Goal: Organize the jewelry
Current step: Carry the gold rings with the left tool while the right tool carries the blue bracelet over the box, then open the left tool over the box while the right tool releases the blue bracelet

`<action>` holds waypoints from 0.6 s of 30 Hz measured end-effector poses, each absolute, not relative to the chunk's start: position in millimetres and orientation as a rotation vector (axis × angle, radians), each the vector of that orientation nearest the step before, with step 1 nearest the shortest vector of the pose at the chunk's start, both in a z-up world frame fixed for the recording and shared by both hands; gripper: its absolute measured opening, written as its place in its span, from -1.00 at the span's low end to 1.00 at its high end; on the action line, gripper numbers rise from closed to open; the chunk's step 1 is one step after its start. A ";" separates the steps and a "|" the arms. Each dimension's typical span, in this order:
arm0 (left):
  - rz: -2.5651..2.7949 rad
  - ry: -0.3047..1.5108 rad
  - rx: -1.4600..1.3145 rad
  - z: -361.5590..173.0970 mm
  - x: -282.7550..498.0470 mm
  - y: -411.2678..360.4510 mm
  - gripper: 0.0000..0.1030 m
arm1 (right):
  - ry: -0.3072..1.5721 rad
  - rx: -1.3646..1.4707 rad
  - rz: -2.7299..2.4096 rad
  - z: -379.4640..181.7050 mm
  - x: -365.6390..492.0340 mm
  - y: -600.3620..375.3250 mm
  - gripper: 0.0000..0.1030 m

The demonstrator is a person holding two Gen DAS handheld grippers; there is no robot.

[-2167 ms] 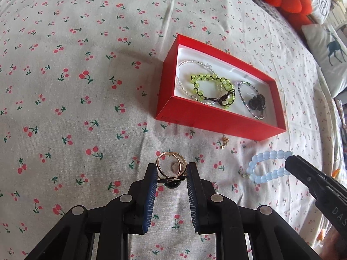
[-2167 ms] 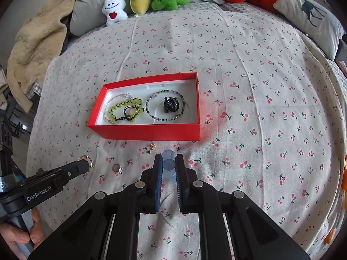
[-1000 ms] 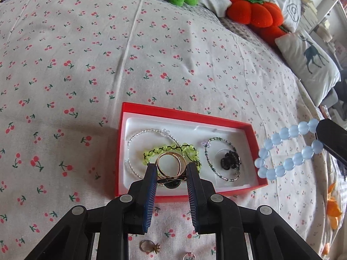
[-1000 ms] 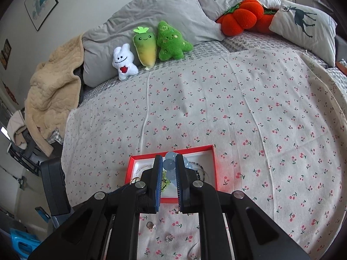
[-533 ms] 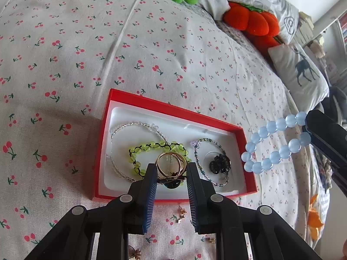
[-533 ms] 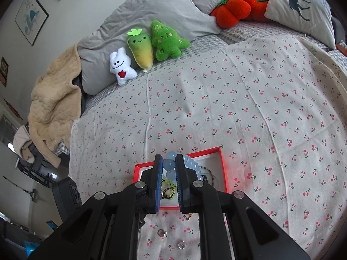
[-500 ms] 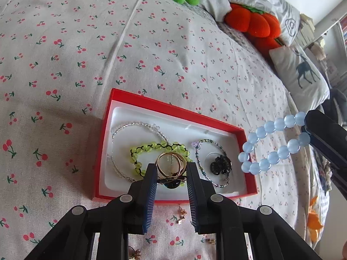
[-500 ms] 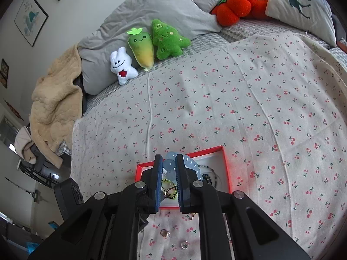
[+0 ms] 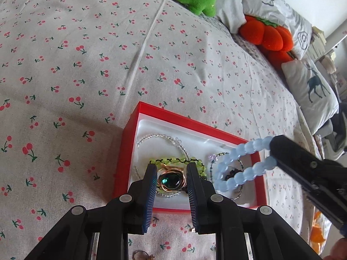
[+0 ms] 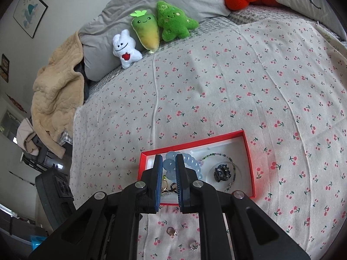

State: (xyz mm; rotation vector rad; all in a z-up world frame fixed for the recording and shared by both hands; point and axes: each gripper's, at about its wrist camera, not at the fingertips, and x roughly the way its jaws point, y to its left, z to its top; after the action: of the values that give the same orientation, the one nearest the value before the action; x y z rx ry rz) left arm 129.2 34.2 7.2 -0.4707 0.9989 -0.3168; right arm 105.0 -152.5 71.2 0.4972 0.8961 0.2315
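Left gripper [image 9: 171,181] pinching one ring [image 9: 171,181], right gripper [image 10: 169,171] clamping one blue bracelet [image 9: 243,162], one red box [image 9: 186,120]

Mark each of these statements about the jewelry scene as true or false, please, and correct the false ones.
1. The left gripper holds a ring with a green stone. True.
2. The right gripper is empty. False: it is shut on a pale blue bead bracelet.
3. The red box already holds a yellow-green bead bracelet. True.
4. The red box stands on a wooden table. False: it lies on a cherry-print bedspread.
5. All jewelry is inside the box. False: small rings lie on the bedspread in front of it.
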 end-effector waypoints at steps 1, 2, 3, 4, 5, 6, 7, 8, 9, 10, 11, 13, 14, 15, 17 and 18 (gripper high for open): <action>-0.319 0.995 -0.473 8.5 128.0 35.6 -0.56 | 0.904 0.504 0.235 67.5 106.8 -152.2 -0.76; -0.319 0.991 -0.471 10.7 126.6 35.8 -0.56 | 0.911 0.510 0.237 64.9 107.7 -152.4 -0.76; -0.317 0.987 -0.469 12.8 125.1 36.3 -0.54 | 0.914 0.513 0.234 63.1 108.5 -152.7 -0.76; -0.315 0.982 -0.468 14.8 123.0 37.2 -0.51 | 0.915 0.513 0.229 61.8 108.9 -153.2 -0.76; -0.312 0.978 -0.469 16.7 120.7 38.8 -0.50 | 0.916 0.512 0.221 60.6 108.9 -154.4 -0.76; -0.306 0.974 -0.473 18.3 118.2 40.8 -0.44 | 0.918 0.506 0.208 59.7 109.0 -155.5 -0.76; -0.298 0.972 -0.477 19.0 115.1 43.1 -0.36 | 0.921 0.494 0.190 59.1 108.9 -157.0 -0.76; -0.292 0.972 -0.477 19.4 112.4 44.5 -0.32 | 0.922 0.474 0.165 59.0 108.0 -159.0 -0.76; -0.285 0.974 -0.474 19.2 108.9 45.9 -0.26 | 0.922 0.445 0.133 59.2 106.9 -160.9 -0.76; -0.281 0.976 -0.469 18.4 105.6 47.1 -0.25 | 0.920 0.414 0.099 59.1 106.1 -162.8 -0.76; -0.286 0.976 -0.470 17.3 101.8 48.9 -0.24 | 0.918 0.389 0.070 58.4 105.7 -164.8 -0.76; -0.281 0.975 -0.467 16.0 94.4 51.6 -0.17 | 0.921 0.357 0.026 55.3 106.5 -169.1 -0.76; -0.263 0.982 -0.460 14.8 90.8 53.2 -0.14 | 0.926 0.352 0.015 53.1 106.8 -171.3 -0.76; -0.248 0.985 -0.452 14.1 87.5 54.7 -0.11 | 0.931 0.351 0.010 51.1 106.6 -172.9 -0.75; -0.240 0.986 -0.441 12.9 80.7 58.3 -0.07 | 0.930 0.353 0.005 50.4 104.4 -174.9 -0.74; -0.239 0.990 -0.436 12.7 77.6 59.9 -0.01 | 0.931 0.355 0.004 51.1 102.9 -175.4 -0.73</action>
State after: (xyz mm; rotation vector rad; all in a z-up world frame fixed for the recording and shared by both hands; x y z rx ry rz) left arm 77.6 59.9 12.7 -0.4357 0.9896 -0.2387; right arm 102.9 -175.4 51.1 0.3547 0.9311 0.0043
